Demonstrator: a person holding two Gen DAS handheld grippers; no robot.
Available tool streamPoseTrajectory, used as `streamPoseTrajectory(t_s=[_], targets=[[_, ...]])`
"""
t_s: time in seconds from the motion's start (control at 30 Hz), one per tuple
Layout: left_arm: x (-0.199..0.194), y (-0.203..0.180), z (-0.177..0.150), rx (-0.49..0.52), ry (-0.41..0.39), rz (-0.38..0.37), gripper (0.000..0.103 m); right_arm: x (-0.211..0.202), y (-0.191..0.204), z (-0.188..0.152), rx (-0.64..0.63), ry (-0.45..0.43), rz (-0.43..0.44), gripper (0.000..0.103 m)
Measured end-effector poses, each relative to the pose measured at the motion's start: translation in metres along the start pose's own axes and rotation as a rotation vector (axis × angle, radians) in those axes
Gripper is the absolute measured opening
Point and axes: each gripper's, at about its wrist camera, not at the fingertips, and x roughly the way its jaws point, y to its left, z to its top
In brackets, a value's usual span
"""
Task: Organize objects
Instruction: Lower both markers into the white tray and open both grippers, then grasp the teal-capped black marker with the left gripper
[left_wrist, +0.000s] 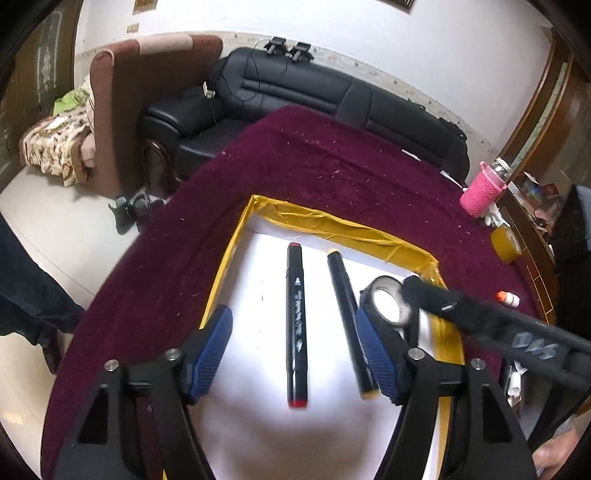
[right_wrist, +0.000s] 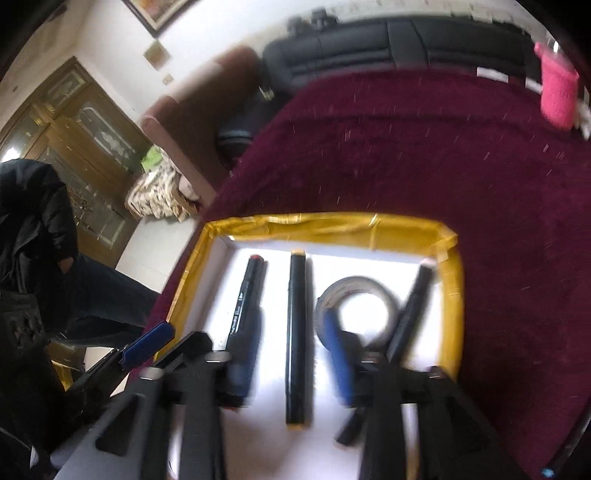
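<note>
A white tray with a yellow taped rim (left_wrist: 332, 225) (right_wrist: 332, 223) lies on a maroon cloth. In it lie a red-capped black marker (left_wrist: 296, 328) (right_wrist: 247, 291), a yellow-capped black marker (left_wrist: 347, 321) (right_wrist: 297, 332), a roll of tape (left_wrist: 388, 301) (right_wrist: 354, 306) and a third black marker (right_wrist: 410, 317). My left gripper (left_wrist: 295, 350) is open, its blue pads apart on either side of the red-capped marker. My right gripper (right_wrist: 291, 358) is open too, blurred, straddling the yellow-capped marker. The right gripper's black frame (left_wrist: 480, 317) crosses above the tape roll.
On the cloth to the right stand a pink knitted holder (left_wrist: 480, 192) (right_wrist: 557, 92), a yellow tape roll (left_wrist: 506, 243) and an orange-capped bottle (left_wrist: 508, 299). A black sofa (left_wrist: 314, 88) stands behind the table. A person in dark clothes (right_wrist: 37, 240) is at the left.
</note>
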Motion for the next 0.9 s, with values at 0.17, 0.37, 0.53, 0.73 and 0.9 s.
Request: streamPoseTrajectory(t_s=[0.17,0.37,0.53,0.73,0.9], targets=[[-0.034,-0.021,-0.018,0.030,-0.046,-0.015,0.079,-0.057,-0.014,-0.021,-0.048,-0.099,-0.043,0.086],[-0.061,-0.060,-0.044,0.091,-0.069,-0.065,0.083,-0.112,-0.048,-0.061,-0.036,-0.179,-0.133,0.094],[-0.072,-0.096,-0.069,0.113,-0.049,-0.143,0.086,-0.164,-0.093,-0.098,0.019,-0.264,-0.202,0.094],[-0.063,-0.145,-0.093,0.149,0.006,-0.214,0.087,-0.224,-0.159,-0.127,0.178,-0.371,-0.239,0.097],[-0.047,-0.192,-0.114,0.256,0.033,-0.210,0.087,-0.256,-0.204,-0.149,0.263,-0.422,-0.293,0.098]])
